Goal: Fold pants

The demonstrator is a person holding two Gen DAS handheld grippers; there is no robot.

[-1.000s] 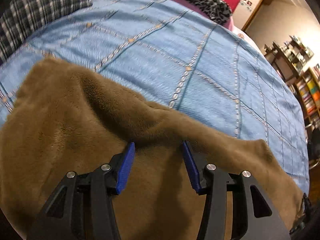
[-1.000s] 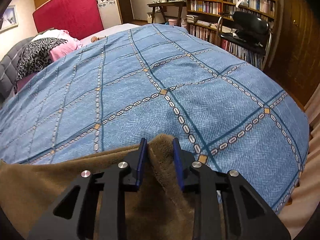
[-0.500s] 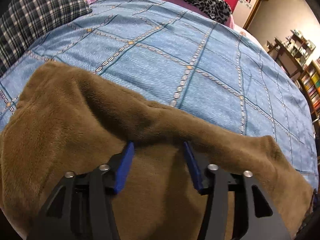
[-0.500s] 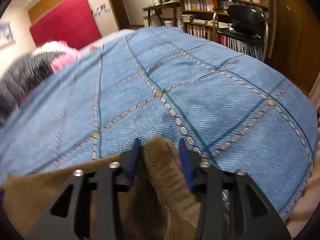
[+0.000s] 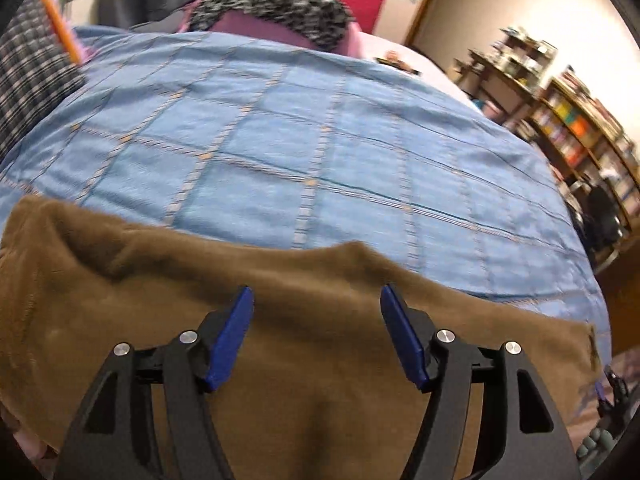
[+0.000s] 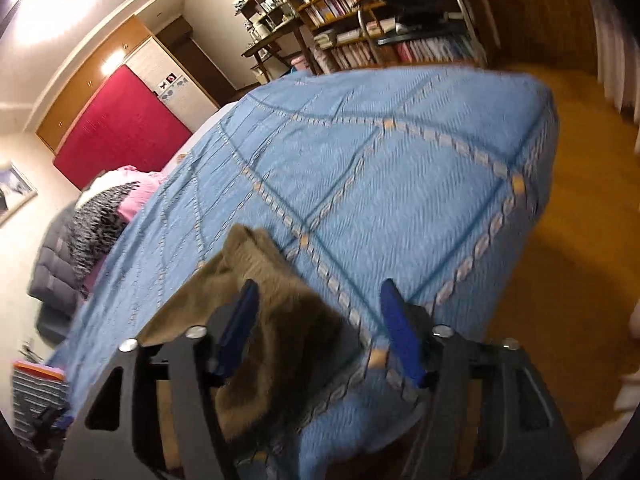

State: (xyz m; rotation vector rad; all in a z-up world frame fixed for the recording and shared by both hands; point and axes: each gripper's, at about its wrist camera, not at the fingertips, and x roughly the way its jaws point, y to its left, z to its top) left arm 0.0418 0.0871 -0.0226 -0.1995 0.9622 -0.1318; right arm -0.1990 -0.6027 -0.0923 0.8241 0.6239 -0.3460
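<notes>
The left gripper [image 5: 316, 300] stands with its blue pads [image 5: 232, 334] wide apart over the brown pants [image 5: 160, 300], nothing pressed between them; its jaws have just been opening, which reads as a release after laying the cloth down. The right gripper [image 6: 316, 292] is likewise wide, its jaws having just opened from a narrow pinch, and a loose hump of the brown fleece sits between the pads without either one clamping it, so the corner looks let go and not held. Taking the blue bedspread [image 5: 320, 152] as the landmark, the pants lie flat along its near edge, stretched across it below the left gripper, with one end bunched at the near corner under the right gripper. That spread-out placement suits a fold: the garment appears laid long and smooth so a next crease can be made across it. Farther back on the bedspread, toward the headboard end, sit a pink pillow [image 6: 140, 196] and a spotted cushion [image 5: 272, 4]; a plaid cloth [image 5: 28, 64] rests at the bedspread's far left edge, well apart from the pants. Past its far right side stands a bookshelf [image 6: 360, 12].
</notes>
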